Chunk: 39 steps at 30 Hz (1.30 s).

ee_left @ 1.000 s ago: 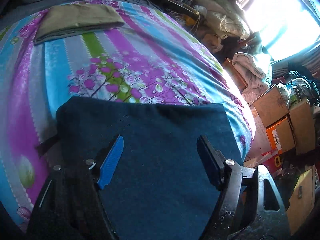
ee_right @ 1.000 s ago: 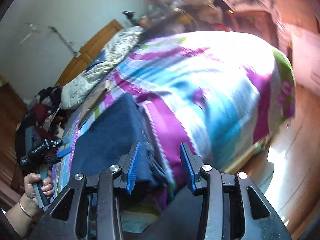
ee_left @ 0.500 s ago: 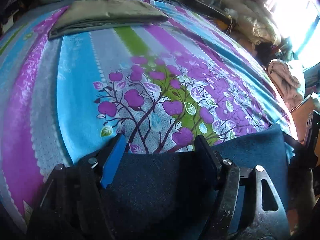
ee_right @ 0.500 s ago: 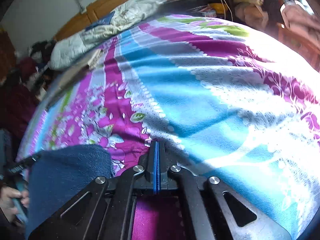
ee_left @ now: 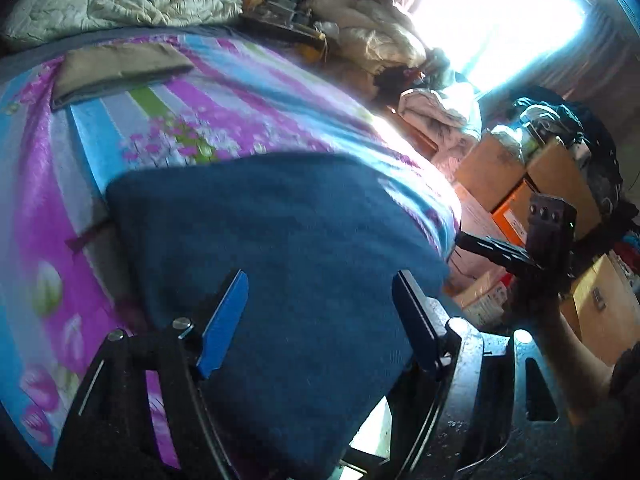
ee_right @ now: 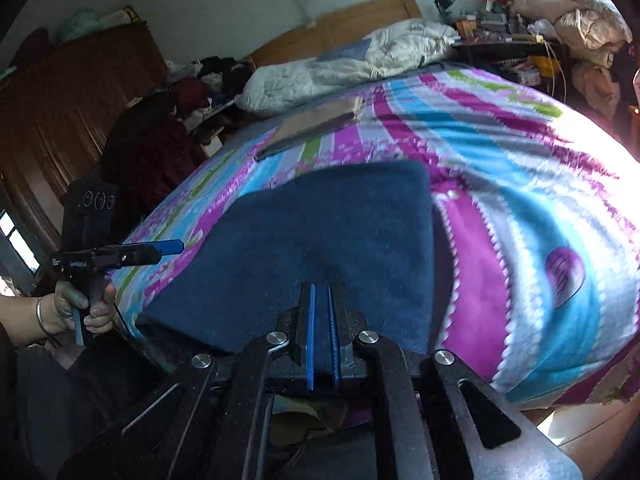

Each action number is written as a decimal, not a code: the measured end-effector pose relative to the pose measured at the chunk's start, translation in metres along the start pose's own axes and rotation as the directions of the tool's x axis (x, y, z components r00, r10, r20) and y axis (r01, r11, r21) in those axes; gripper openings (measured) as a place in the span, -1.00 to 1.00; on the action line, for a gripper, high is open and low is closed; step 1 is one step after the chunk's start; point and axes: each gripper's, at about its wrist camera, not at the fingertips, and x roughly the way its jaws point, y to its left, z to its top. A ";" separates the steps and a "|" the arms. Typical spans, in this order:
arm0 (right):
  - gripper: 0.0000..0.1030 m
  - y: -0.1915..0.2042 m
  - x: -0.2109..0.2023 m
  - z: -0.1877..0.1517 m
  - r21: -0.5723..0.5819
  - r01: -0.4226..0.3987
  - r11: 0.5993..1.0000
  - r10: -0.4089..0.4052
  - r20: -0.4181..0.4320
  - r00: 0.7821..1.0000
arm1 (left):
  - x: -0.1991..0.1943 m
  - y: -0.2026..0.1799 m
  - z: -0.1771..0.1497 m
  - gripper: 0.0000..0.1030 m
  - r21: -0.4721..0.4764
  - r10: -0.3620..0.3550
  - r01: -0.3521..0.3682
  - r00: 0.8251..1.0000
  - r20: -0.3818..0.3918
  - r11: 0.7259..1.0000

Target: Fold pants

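The blue pants [ee_left: 280, 264] lie folded on the bed [ee_right: 540, 208], left hand-held gripper [ee_left: 320, 320] spread, right hand-held gripper [ee_right: 323, 344] nearly pressed together and empty; another fold or smoothing seemingly follows.

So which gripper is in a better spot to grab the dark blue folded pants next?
Probably the left. The left gripper is open, its fingers framing the dark blue folded pants. The right gripper is nearly closed and would have to open first.
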 end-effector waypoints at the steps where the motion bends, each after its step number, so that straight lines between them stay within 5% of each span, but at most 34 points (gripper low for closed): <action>1: -0.90 -0.006 0.022 -0.011 -0.013 0.028 1.000 -0.028 -0.069 0.997 | 0.012 0.005 -0.015 0.46 -0.017 0.000 -0.001 0.999 -0.043 1.000; 2: -1.00 -0.011 0.034 -0.021 -0.044 0.046 0.998 -0.049 -0.076 0.996 | 0.028 0.012 -0.030 0.40 -0.020 0.011 -0.012 0.997 -0.079 1.000; 4: -1.00 -0.024 0.028 -0.015 0.047 0.008 0.999 -0.005 -0.070 0.998 | 0.032 0.008 -0.047 0.39 0.124 0.043 -0.045 0.999 0.019 0.991; 6: -1.00 -0.016 0.017 -0.005 0.020 0.097 0.995 -0.096 -0.062 0.993 | 0.037 -0.001 -0.040 0.37 0.178 0.080 -0.078 0.997 -0.005 0.981; 11: -0.90 0.021 0.002 0.006 -0.094 0.048 0.994 -0.051 -0.028 0.998 | 0.015 -0.011 -0.027 0.17 0.170 0.043 -0.039 0.999 -0.016 0.985; 15: -1.00 0.006 0.036 -0.005 -0.053 0.146 0.988 -0.152 -0.137 0.979 | 0.012 -0.012 -0.065 0.18 0.188 0.073 -0.054 0.993 -0.095 0.981; 21: -1.00 0.014 0.017 0.009 -0.049 0.092 0.995 -0.095 -0.068 0.993 | -0.001 0.015 -0.083 0.00 0.073 0.077 -0.068 0.988 -0.135 0.995; 23: -1.00 0.021 0.014 0.021 -0.066 0.067 0.996 -0.070 -0.038 0.997 | -0.011 0.013 -0.071 -0.20 0.040 0.033 -0.028 0.993 -0.111 0.999; 29: -1.00 0.035 0.054 0.043 -0.044 0.067 0.997 -0.070 -0.069 0.995 | -0.013 0.027 0.025 -0.16 0.044 0.077 -0.082 0.990 0.115 0.996; 33: -0.99 0.036 0.068 0.034 0.001 0.121 0.993 -0.121 -0.093 0.988 | 0.034 0.067 0.079 -0.07 -0.057 0.146 -0.141 0.985 0.095 0.988; 35: -0.98 0.031 0.058 0.026 0.019 0.133 0.991 -0.131 -0.074 0.989 | 0.076 0.103 0.085 0.00 -0.150 0.281 -0.286 0.958 -0.057 0.946; 37: -0.88 0.023 0.047 0.025 0.030 0.153 0.988 -0.152 -0.048 0.987 | 0.081 0.122 0.082 0.01 -0.229 0.263 -0.264 0.964 -0.036 0.937; 39: -0.33 0.009 0.029 0.028 0.043 0.174 0.984 -0.174 0.004 0.985 | 0.071 0.128 0.085 -0.07 -0.314 0.225 -0.227 0.973 -0.041 0.922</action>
